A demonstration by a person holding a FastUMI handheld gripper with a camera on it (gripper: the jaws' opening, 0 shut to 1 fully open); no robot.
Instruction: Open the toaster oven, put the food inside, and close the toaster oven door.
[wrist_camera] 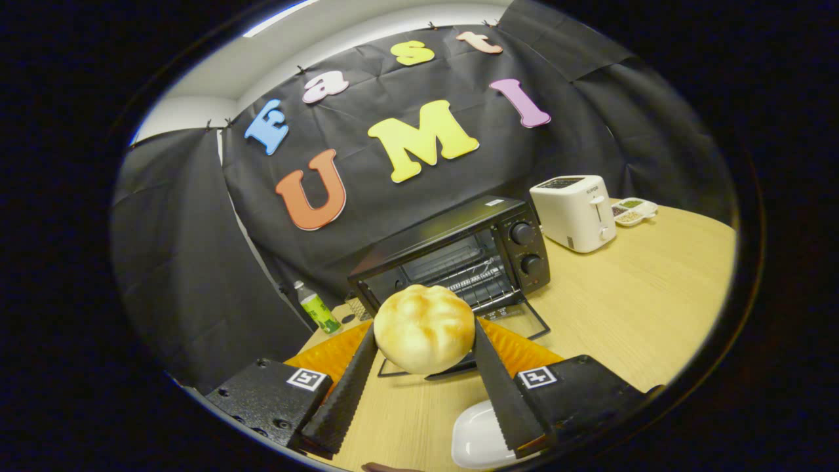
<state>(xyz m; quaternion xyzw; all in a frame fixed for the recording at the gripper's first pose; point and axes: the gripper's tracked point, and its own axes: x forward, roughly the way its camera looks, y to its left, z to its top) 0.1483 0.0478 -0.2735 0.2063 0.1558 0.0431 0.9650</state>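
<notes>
A round golden bread bun [424, 328] hangs above the wooden table [629, 308], and my gripper [425, 334] is shut on it, one finger pressing each side. Just beyond the bun stands the black toaster oven [459, 259] with its glass door [518, 324] folded down flat toward me. The wire rack [475, 278] inside is visible. Two black knobs [524, 248] sit on the oven's right panel.
A white pop-up toaster [575, 211] stands right of the oven, with a small divided dish [632, 211] behind it. A green bottle [318, 308] stands left of the oven. An orange mat [328, 354] lies under the fingers, and a white plate [478, 439] sits near the table's front.
</notes>
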